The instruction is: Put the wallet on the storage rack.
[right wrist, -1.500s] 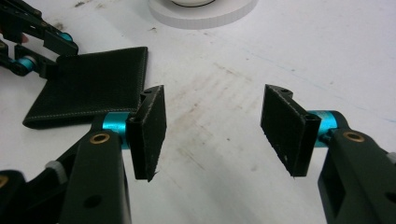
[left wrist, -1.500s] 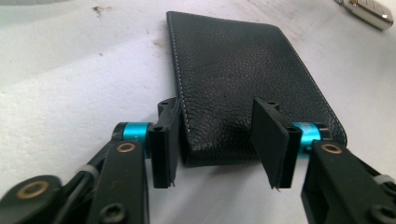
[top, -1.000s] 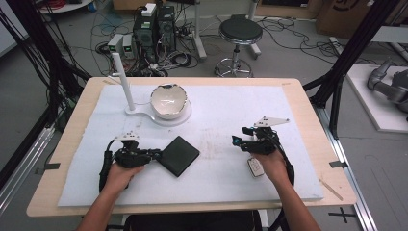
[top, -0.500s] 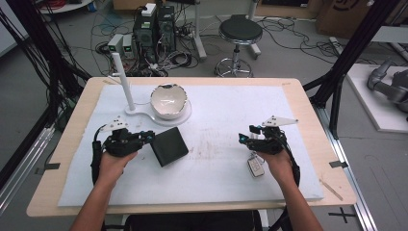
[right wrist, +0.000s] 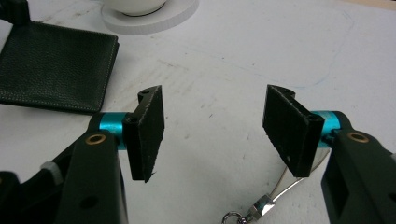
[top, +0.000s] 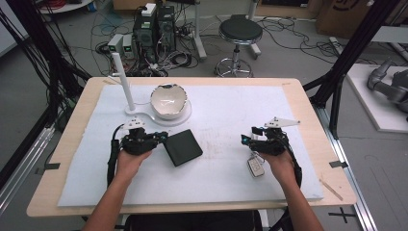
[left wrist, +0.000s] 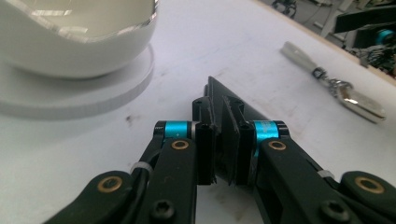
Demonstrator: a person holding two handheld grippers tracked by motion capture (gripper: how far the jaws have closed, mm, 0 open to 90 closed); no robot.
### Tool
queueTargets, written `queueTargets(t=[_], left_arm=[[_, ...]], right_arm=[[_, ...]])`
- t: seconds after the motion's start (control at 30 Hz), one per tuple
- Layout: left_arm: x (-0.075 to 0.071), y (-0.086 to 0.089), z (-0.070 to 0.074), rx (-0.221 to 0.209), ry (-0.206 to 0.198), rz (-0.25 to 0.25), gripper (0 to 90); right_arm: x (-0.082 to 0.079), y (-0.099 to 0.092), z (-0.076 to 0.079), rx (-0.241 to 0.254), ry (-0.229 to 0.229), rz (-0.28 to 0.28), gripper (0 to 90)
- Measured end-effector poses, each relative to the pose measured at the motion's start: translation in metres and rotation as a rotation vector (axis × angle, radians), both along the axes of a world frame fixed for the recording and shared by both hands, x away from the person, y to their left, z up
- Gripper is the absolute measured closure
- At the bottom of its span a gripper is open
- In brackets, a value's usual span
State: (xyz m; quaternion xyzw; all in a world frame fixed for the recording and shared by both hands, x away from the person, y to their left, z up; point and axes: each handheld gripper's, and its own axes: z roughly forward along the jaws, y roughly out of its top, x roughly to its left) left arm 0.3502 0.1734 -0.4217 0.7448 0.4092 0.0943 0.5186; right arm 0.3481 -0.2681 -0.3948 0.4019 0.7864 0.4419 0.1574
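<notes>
From the high view, the left gripper [top: 161,138] clamps the edge of a black wallet [top: 182,147] on the white mat [top: 288,106], near a white bowl [top: 168,101]. The left gripper view shows its jaws pinching the wallet's edge. In the right gripper view, the right gripper [right wrist: 212,126] hangs with jaws apart above a key fob [right wrist: 275,189].

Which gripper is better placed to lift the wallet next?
Left. The left gripper is already shut on the dark wallet's edge, beside the white bowl. The right gripper stands open and apart, by the key fob.
</notes>
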Motion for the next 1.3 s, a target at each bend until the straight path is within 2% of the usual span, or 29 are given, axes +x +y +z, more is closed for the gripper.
queueTargets(t=[0.1,0.2,0.33,0.4,0.47,0.5,0.53,0.63,0.73,0.87,0.9,0.97,1.03,1.07,1.1,1.17,1.3], left_arm=[[0.006,0.003,-0.01,0.015,0.05,0.012,83.4],[0.009,0.002,-0.013,0.032,0.06,0.02,83.3],[0.01,0.002,-0.017,0.074,0.108,0.039,82.2],[0.009,0.004,-0.019,0.074,0.108,0.058,81.6],[0.008,0.006,-0.019,0.082,0.132,0.081,72.6],[0.007,0.008,-0.02,0.084,0.147,0.088,60.1],[0.006,0.008,-0.021,0.08,0.161,0.094,60.1],[0.0,0.012,-0.024,0.075,0.219,0.121,47.5],[-0.008,0.015,-0.026,0.024,0.231,0.15,46.9],[-0.007,0.011,-0.031,-0.04,0.235,0.145,42.3],[-0.006,0.009,-0.031,-0.039,0.228,0.139,41.6],[-0.008,0.002,-0.031,0.006,0.195,0.139,41.6],[-0.012,-0.007,-0.03,0.091,0.144,0.155,43.1],[-0.013,-0.009,-0.029,0.116,0.131,0.156,44.3],[-0.014,-0.012,-0.029,0.112,0.117,0.132,52.3],[-0.018,-0.017,-0.028,0.155,0.076,0.144,54.5],[-0.018,-0.014,-0.028,0.13,0.089,0.156,58.7]], right_arm=[[0.0,-0.001,0.0,0.002,0.0,-0.002,39.6],[0.0,-0.001,0.0,0.004,-0.001,0.0,39.6],[0.0,0.0,0.0,0.0,0.001,0.005,39.6],[0.0,0.001,0.0,0.0,0.002,0.005,39.5],[0.0,0.001,-0.001,0.0,0.002,0.008,39.6],[-0.001,0.001,-0.001,0.0,0.001,0.005,39.6],[-0.001,0.001,-0.001,0.0,0.001,0.005,39.6],[-0.002,0.001,0.0,0.0,0.0,0.005,39.6],[-0.002,0.0,0.0,0.001,-0.004,0.001,39.6],[-0.002,0.0,0.001,0.002,-0.004,-0.001,39.6],[-0.002,0.001,0.001,-0.001,-0.006,0.0,39.6],[-0.002,0.002,0.001,-0.001,-0.008,0.006,39.6],[-0.001,0.004,0.001,-0.002,-0.007,0.008,39.6],[0.0,0.004,0.001,-0.002,-0.008,0.008,39.7],[0.0,0.005,0.001,-0.001,-0.002,0.006,39.7],[0.001,0.005,0.001,-0.005,0.0,-0.004,39.9],[0.002,0.004,0.001,0.0,-0.004,-0.009,40.0]])
